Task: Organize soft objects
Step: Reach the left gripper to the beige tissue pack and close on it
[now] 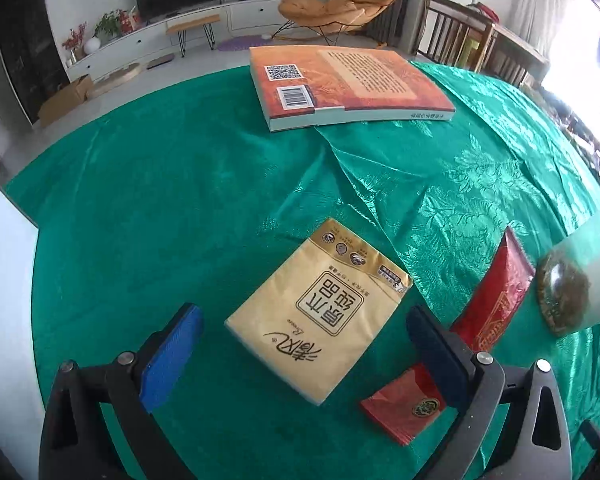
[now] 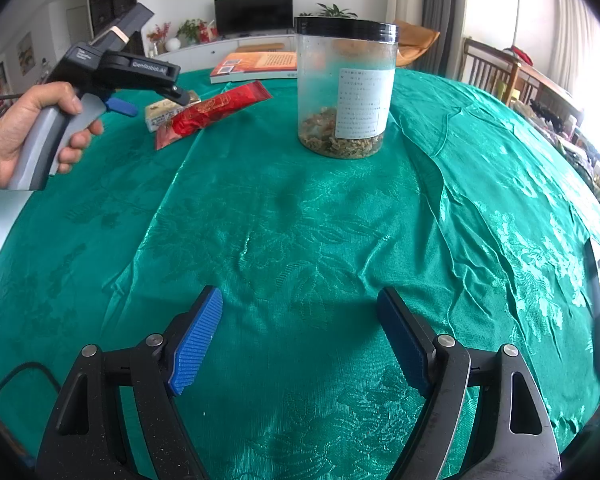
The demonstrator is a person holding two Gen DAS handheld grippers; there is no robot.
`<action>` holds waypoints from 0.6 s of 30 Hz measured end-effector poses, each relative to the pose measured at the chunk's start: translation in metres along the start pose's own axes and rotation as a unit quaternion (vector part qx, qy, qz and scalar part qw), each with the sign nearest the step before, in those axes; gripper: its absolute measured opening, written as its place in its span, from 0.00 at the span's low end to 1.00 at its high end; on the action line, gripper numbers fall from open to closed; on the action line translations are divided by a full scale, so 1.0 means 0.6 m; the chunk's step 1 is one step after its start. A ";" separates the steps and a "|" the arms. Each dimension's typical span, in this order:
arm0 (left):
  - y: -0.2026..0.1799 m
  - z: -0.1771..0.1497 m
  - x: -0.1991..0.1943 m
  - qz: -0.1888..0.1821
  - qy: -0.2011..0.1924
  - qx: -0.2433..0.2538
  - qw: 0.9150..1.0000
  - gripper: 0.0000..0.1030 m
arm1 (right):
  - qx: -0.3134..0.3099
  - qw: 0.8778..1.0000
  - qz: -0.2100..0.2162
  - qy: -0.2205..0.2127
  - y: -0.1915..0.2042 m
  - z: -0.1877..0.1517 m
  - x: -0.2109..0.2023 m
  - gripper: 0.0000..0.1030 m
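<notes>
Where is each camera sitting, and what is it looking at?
Left wrist: rides the left tool, looking down at a yellow tissue pack between its open blue fingers; no hand shows.
Right wrist: rides the right tool, open over bare green tablecloth, facing a clear plastic jar; a hand holding the left tool shows.
Shared: orange book, long red packet, jar, tablecloth.
</notes>
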State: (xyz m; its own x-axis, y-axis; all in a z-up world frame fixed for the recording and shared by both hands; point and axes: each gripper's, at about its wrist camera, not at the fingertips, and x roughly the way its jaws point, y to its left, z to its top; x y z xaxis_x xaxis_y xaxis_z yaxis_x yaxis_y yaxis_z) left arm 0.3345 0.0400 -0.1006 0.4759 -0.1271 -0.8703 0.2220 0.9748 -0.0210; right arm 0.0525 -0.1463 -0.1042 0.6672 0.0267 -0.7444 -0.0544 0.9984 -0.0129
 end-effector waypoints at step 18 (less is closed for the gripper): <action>0.064 -0.096 -0.074 0.039 -0.024 -0.151 0.987 0.63 | 0.000 1.000 0.000 0.000 0.000 0.000 0.000 0.81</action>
State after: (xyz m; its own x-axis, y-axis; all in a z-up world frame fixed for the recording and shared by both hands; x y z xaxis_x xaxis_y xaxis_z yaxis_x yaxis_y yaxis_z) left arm 0.2730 0.0936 -0.0913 0.5222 -0.0505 -0.8513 -0.0773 0.9913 -0.1063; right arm 0.0523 -0.1463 -0.1041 0.6671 0.0267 -0.7445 -0.0544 0.9984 -0.0129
